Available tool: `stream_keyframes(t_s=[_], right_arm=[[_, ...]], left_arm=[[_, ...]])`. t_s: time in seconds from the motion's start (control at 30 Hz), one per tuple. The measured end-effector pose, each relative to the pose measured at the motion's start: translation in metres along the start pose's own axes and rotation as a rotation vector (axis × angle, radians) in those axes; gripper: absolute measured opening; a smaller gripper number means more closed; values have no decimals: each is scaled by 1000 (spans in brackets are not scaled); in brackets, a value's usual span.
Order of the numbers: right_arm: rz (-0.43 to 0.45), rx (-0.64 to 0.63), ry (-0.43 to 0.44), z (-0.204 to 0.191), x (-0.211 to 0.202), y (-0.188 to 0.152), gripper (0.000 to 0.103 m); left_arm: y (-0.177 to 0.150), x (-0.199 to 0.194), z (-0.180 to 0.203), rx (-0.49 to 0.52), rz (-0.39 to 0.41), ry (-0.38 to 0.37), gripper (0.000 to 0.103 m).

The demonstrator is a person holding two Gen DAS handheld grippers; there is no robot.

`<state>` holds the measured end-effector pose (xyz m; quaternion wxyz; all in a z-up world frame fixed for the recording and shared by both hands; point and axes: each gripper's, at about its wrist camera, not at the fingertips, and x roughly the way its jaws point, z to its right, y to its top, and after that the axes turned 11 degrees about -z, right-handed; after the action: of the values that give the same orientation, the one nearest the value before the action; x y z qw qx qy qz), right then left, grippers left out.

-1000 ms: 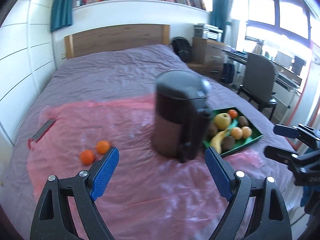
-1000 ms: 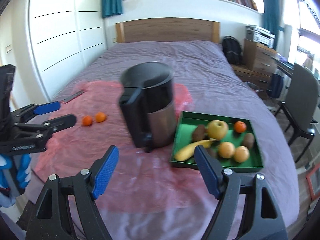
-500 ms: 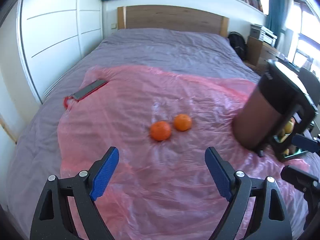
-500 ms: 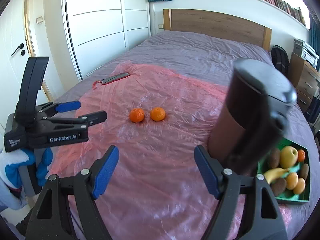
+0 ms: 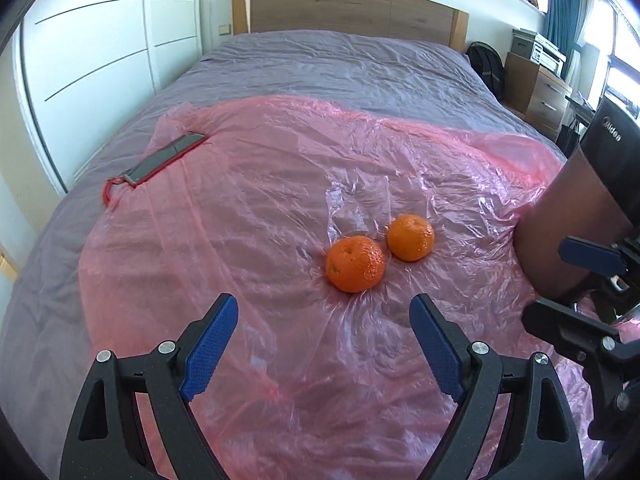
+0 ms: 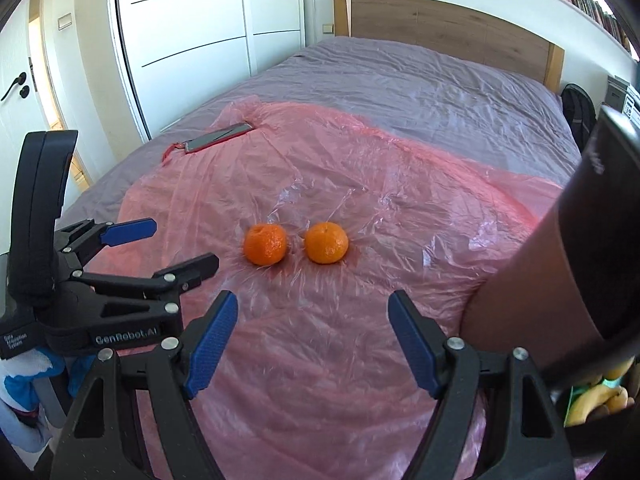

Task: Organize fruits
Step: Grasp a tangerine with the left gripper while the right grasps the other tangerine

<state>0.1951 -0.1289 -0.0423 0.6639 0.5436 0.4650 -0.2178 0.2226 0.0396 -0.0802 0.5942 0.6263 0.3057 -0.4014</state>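
Note:
Two small oranges (image 5: 355,264) (image 5: 411,237) lie side by side on a pink plastic sheet (image 5: 260,208) spread over the bed. My left gripper (image 5: 322,312) is open and empty, just short of the nearer orange. In the right wrist view the same oranges (image 6: 265,244) (image 6: 326,242) sit ahead of my right gripper (image 6: 312,306), which is also open and holds nothing. The left gripper (image 6: 185,243) shows at the left of that view, level with the oranges. A banana (image 6: 592,400) in the green tray peeks out at the bottom right.
A tall dark appliance (image 5: 580,208) (image 6: 580,240) stands on the sheet close to the right of the oranges. A phone in a red case (image 5: 164,158) lies at the sheet's far left corner. White wardrobe doors (image 6: 192,40) line the left side of the bed.
Both views have swung left, from the appliance and fruit tray to the two oranges. Both grippers have sunk and come closer to the oranges, jaws still wide apart.

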Motion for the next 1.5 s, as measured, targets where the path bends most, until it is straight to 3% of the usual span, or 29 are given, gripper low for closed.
stream_keyframes(t_s=[0.33, 0.63, 0.93, 1.07, 1.1, 1.2, 1.5], right_arm=[[-65, 8, 8, 13, 70, 45, 103], [-136, -1, 43, 20, 119, 64, 98], [-177, -13, 88, 21, 140, 70, 78], [-188, -4, 91, 17, 149, 72, 77], [-184, -5, 89, 17, 149, 72, 71], [-184, -4, 92, 17, 148, 72, 70], [-176, 37, 125, 23, 144, 73, 69]], left_arm=[[22, 44, 11, 102, -20, -32, 80], [35, 76, 3, 90, -59, -65, 68], [30, 87, 6, 119, -68, -95, 62], [29, 86, 2, 111, -63, -114, 57], [30, 86, 1, 114, -62, -119, 54], [29, 85, 3, 127, -56, -133, 44], [33, 85, -4, 108, -60, -187, 41]])
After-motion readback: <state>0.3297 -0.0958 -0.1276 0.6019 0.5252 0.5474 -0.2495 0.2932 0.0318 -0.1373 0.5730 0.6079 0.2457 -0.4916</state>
